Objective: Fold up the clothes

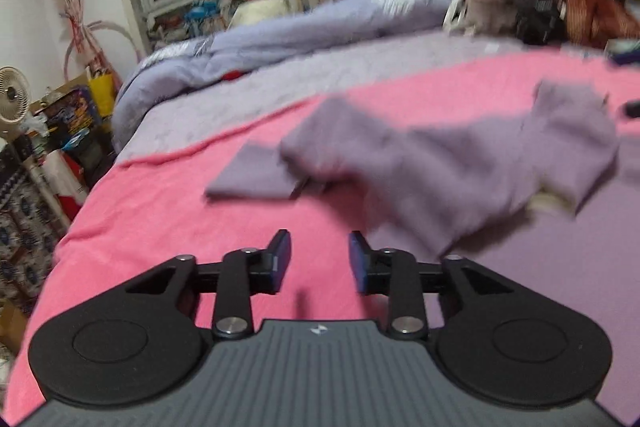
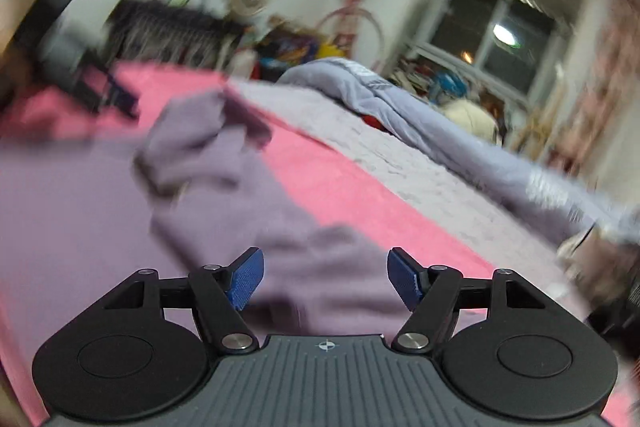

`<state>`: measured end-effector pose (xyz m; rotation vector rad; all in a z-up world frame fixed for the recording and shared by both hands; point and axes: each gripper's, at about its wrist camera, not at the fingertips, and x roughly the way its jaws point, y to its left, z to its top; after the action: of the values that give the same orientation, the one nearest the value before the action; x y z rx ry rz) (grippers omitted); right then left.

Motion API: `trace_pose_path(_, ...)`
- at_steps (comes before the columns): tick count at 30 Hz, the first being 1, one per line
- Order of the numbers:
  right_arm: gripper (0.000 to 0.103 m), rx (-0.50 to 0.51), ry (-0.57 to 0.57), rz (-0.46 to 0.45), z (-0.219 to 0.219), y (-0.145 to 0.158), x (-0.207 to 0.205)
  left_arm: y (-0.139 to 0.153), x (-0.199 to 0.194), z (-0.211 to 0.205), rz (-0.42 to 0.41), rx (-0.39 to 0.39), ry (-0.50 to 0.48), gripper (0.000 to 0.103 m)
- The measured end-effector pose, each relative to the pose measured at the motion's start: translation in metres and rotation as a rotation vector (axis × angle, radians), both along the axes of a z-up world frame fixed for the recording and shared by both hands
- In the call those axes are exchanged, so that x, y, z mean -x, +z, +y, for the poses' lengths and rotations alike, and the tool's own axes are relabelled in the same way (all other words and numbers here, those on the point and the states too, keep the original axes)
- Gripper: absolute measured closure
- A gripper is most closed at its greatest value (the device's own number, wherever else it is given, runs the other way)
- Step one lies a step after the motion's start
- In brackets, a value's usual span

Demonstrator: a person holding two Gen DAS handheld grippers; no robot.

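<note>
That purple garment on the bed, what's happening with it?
A person is folding clothes with a handheld gripper in each hand. The purple garment lies rumpled on the pink blanket, not yet folded. Both the left gripper and the right gripper are open and hold nothing. The frames are blurred.

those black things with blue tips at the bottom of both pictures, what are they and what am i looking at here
They are two hand-held grippers, each with a camera looking forward along its fingers. One picture comes from the left gripper, the other from the right gripper. Both stand open and hold nothing. Ahead lies a crumpled purple garment on a pink blanket spread over a bed. A small flat purple piece lies beside it. A lavender duvet is bunched further back. Both pictures are blurred.
</note>
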<state>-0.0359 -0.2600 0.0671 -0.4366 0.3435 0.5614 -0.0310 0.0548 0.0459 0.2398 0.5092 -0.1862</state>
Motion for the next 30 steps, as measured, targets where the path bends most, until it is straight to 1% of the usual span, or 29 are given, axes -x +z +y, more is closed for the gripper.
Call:
trace_pose_path(1,0.032,-0.050,0.003,0.041,0.004,0.001,-0.012,0.004,-0.003,-0.008,-0.009,0.025,-0.015,0.044)
trace_pose_path(2,0.031,-0.074,0.011,0.061,0.012,-0.001,-0.024,0.004,-0.006,-0.012,-0.006,0.039,-0.014,0.036)
trace_pose_path(3,0.031,-0.073,0.007,0.068,0.022,-0.004,-0.030,0.001,-0.010,-0.013,0.003,0.049,-0.006,0.034)
trace_pose_path(5,0.032,-0.033,-0.011,0.099,0.044,-0.015,-0.043,-0.004,-0.018,-0.015,0.023,0.069,0.010,0.033)
trace_pose_path(6,0.043,-0.012,-0.017,0.137,0.052,-0.024,-0.048,-0.007,-0.021,-0.016,0.032,0.079,0.018,0.033)
trace_pose_path(7,0.068,0.008,-0.024,0.173,0.060,-0.032,-0.052,-0.009,-0.025,-0.017,0.042,0.089,0.026,0.033)
trace_pose_path(8,0.077,0.007,-0.025,0.185,0.062,-0.036,-0.050,-0.012,-0.029,-0.018,0.052,0.098,0.035,0.033)
trace_pose_path(9,0.079,0.007,-0.028,0.192,0.064,-0.040,-0.048,-0.014,-0.033,-0.020,0.061,0.108,0.043,0.034)
trace_pose_path(10,0.090,0.007,-0.040,0.152,0.063,-0.038,-0.040,-0.017,-0.036,-0.021,0.071,0.118,0.051,0.038)
trace_pose_path(13,0.094,-0.051,-0.108,0.073,0.048,-0.025,-0.020,-0.025,-0.048,-0.024,0.100,0.148,0.075,0.055)
trace_pose_path(14,0.094,-0.050,-0.100,0.065,0.043,-0.024,-0.013,-0.025,-0.048,-0.023,0.101,0.158,0.084,0.057)
trace_pose_path(16,0.094,-0.047,-0.083,0.050,0.032,-0.021,0.002,-0.024,-0.047,-0.017,0.096,0.181,0.101,0.059)
trace_pose_path(17,0.094,-0.045,-0.075,0.042,0.027,-0.020,0.009,-0.023,-0.046,-0.015,0.093,0.192,0.109,0.065)
trace_pose_path(18,0.094,-0.044,-0.067,0.035,0.022,-0.018,0.016,-0.023,-0.045,-0.012,0.090,0.204,0.118,0.067)
trace_pose_path(23,0.095,-0.036,-0.026,-0.003,-0.004,-0.011,0.052,-0.020,-0.042,0.000,0.076,0.260,0.160,0.071)
trace_pose_path(24,0.095,-0.035,-0.023,-0.008,-0.009,-0.010,0.057,-0.019,-0.041,0.003,0.073,0.271,0.169,0.071)
trace_pose_path(26,0.092,-0.040,-0.115,0.040,-0.016,-0.016,0.027,-0.018,-0.039,0.008,0.068,0.294,0.186,0.071)
trace_pose_path(27,0.088,-0.043,-0.161,0.064,-0.019,-0.019,0.012,-0.017,-0.039,0.011,0.065,0.305,0.194,0.071)
trace_pose_path(28,0.070,-0.046,-0.208,0.087,-0.022,-0.022,-0.004,-0.017,-0.038,0.013,0.062,0.316,0.203,0.071)
trace_pose_path(29,0.056,-0.048,-0.254,0.111,-0.026,-0.025,-0.019,-0.016,-0.037,0.016,0.059,0.328,0.211,0.071)
trace_pose_path(30,0.030,-0.051,-0.300,0.135,-0.029,-0.028,-0.034,-0.016,-0.036,0.018,0.056,0.339,0.220,0.071)
